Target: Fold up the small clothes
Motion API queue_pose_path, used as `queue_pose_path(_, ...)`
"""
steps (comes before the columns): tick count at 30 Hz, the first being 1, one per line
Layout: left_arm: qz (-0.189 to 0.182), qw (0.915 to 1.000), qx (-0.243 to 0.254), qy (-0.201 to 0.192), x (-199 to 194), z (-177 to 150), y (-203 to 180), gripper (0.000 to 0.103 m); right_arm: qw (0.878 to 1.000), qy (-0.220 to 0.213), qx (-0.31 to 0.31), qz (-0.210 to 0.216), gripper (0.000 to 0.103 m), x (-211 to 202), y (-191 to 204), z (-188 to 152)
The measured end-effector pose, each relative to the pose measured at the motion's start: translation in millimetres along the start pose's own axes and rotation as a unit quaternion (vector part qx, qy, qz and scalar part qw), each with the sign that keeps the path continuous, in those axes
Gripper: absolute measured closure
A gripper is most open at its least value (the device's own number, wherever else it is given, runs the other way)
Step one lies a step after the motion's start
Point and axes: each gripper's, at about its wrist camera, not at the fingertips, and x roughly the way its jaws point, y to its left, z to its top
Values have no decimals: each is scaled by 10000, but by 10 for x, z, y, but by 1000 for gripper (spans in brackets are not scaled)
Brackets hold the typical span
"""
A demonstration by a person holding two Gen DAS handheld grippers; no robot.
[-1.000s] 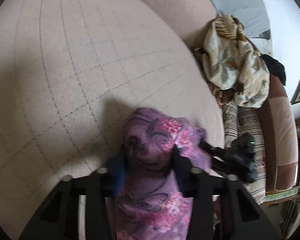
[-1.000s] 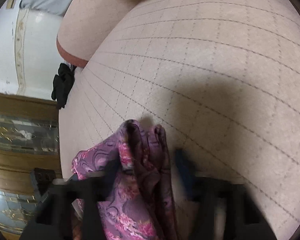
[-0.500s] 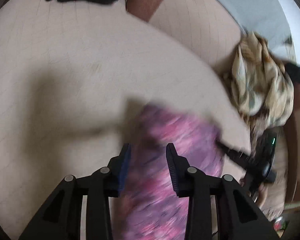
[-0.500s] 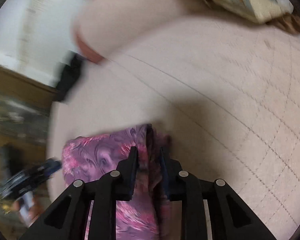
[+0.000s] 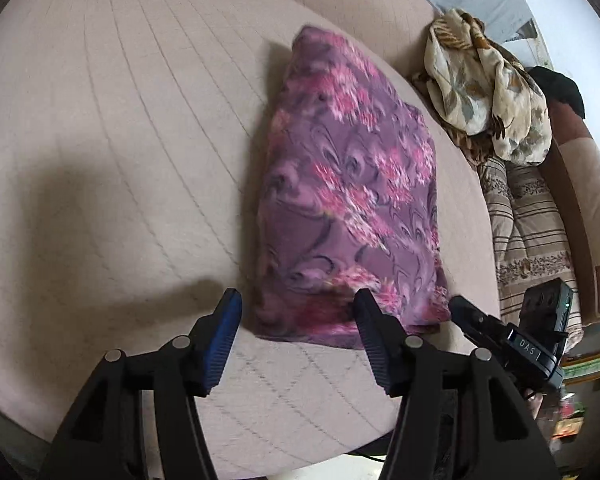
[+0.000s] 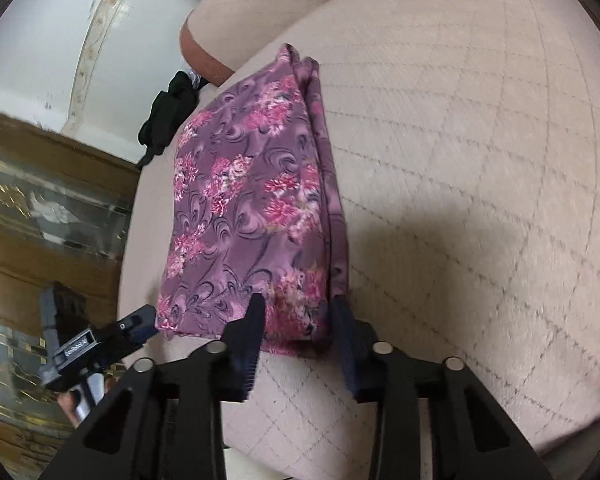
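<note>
Left wrist view shows the purple flowered cloth (image 5: pixel 348 200) lying folded and flat on the beige quilted sofa cushion (image 5: pixel 120 140), with the left gripper (image 5: pixel 296 340) just opened and released at its near edge. Right gripper (image 6: pixel 296 340) has also been opening, its jaws apart around the near corner without pressing. I judge the cloth light, soft and limp, best pinched at corners; a cream patterned garment (image 5: pixel 484 88) lies heaped behind.
</note>
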Motion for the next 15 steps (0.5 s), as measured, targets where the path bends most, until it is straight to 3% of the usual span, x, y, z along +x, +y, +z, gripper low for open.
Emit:
queue_pose_path(1, 35, 10000, -20, 90, 66, -8, 7, 46, 10000, 46, -36, -25, 72, 67, 51, 7)
queue_pose_path(2, 182, 9998, 19, 126, 105, -26, 39, 53, 9997, 108, -64, -193, 87, 119, 67, 2)
queue_pose_path(3, 255, 9996, 48, 69, 106, -29, 56, 60, 9989, 135, -123, -436, 95, 211, 115, 33)
queue_pose_path(5, 254, 9997, 11, -27, 39, -44, 110, 88, 9980, 113, -247, -572, 95, 207, 141, -13)
queue_pose_path(8, -90, 9993, -205, -286, -189, -68, 200, 91, 9964, 33, -321, -784, 95, 114, 159, -78)
queue_pose_path(10, -165, 9987, -278, -386, -285, -103, 212, 91, 9976, 31, -56, -687, 96, 56, 93, -85)
queue_pose_path(15, 584, 9974, -239, -343, -168, -185, 266, 91, 9956, 241, 238, -869, 95, 151, 18, 8)
